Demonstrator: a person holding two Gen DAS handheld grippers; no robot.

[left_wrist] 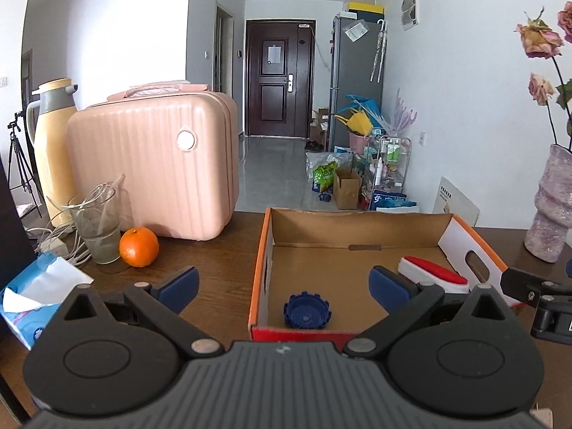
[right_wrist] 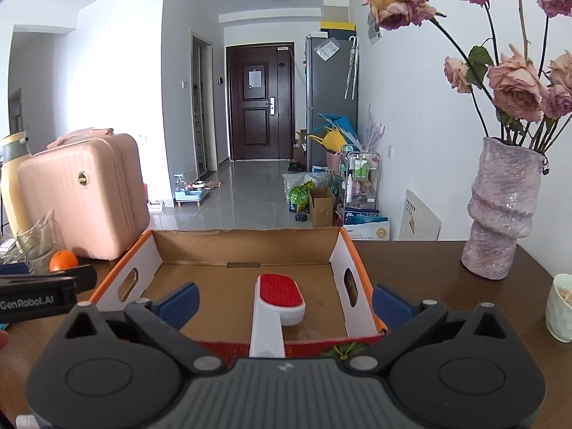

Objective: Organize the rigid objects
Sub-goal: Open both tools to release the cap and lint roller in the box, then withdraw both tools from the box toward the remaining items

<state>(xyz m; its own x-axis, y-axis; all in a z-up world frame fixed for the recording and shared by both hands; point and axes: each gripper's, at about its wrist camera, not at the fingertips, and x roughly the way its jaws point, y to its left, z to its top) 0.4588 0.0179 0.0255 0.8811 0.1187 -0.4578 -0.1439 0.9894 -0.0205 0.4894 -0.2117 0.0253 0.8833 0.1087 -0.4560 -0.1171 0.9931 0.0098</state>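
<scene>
Two items are lying inside cardboard box [left_wrist: 266, 250] per left wrist view: blue cap [left_wrist: 306, 310] near front wall, red/white brush [left_wrist: 434, 274] at right. Left gripper [left_wrist: 284, 286] is hovering w/ jaws wide apart, holding nothing. Orange [left_wrist: 139, 247] is sitting on bench [left_wrist: 221, 257].

Right wrist view: right gripper [right_wrist: 285, 302] is hovering, jaws fully spread, empty; brush [right_wrist: 279, 295] is resting between them w/ handle over front wall.

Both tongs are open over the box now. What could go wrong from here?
1. The red-and-white lint brush lies with its handle over the front wall of the orange cardboard box; a nudge from the right tongs might tip it out.
2. The left tongs straddle the box's left wall, so dropping toward the blue ridged plastic cap may snag the wall.
</scene>
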